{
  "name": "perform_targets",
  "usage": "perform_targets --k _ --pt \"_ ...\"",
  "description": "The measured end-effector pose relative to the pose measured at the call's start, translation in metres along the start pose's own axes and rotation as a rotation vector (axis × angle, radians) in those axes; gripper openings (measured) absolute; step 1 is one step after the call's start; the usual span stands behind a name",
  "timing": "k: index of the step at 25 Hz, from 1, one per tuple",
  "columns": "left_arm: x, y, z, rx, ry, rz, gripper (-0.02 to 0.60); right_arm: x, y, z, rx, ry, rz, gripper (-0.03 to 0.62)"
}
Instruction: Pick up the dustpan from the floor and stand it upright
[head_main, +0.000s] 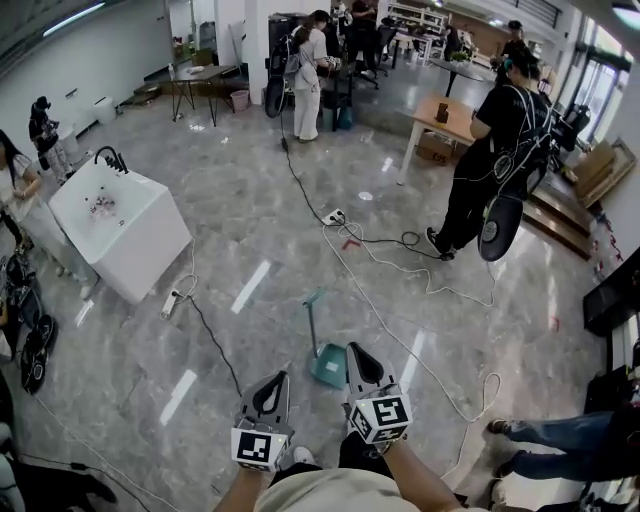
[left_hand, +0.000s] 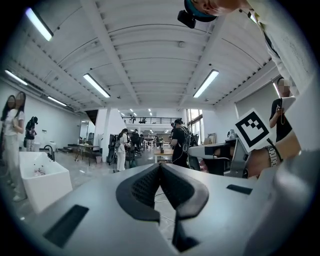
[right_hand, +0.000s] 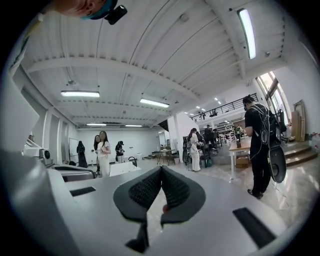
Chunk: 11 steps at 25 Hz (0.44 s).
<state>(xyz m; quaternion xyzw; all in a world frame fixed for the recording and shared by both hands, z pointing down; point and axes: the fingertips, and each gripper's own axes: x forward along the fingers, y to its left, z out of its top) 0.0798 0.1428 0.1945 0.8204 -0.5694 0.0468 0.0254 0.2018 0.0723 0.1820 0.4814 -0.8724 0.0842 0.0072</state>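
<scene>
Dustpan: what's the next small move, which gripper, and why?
Probably open the right gripper and lower it toward the handle. The dustpan lies flat on the floor, its handle pointing away from the person. Both grippers hold nothing, their jaws together, so neither can grasp yet. The right one is nearer the pan than the left gripper.

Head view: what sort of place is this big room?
Probably an open test hall or workshop, not a home. Power cables trail across the polished grey floor, a freestanding white sink unit stands in the open, and work tables stand further back, with several people around.
</scene>
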Motion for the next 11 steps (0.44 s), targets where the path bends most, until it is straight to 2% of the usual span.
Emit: perform_targets --k 6,11 --pt "-0.015 -0.007 0.007 -0.024 -0.021 0.011 0.011 -0.036 0.008 -0.001 -0.047 0.018 -0.020 0.017" --pt "-0.011 -0.025 0.004 -0.049 -0.013 0.082 0.011 -0.065 -0.009 0.002 -0.030 0.030 -0.004 0.017"
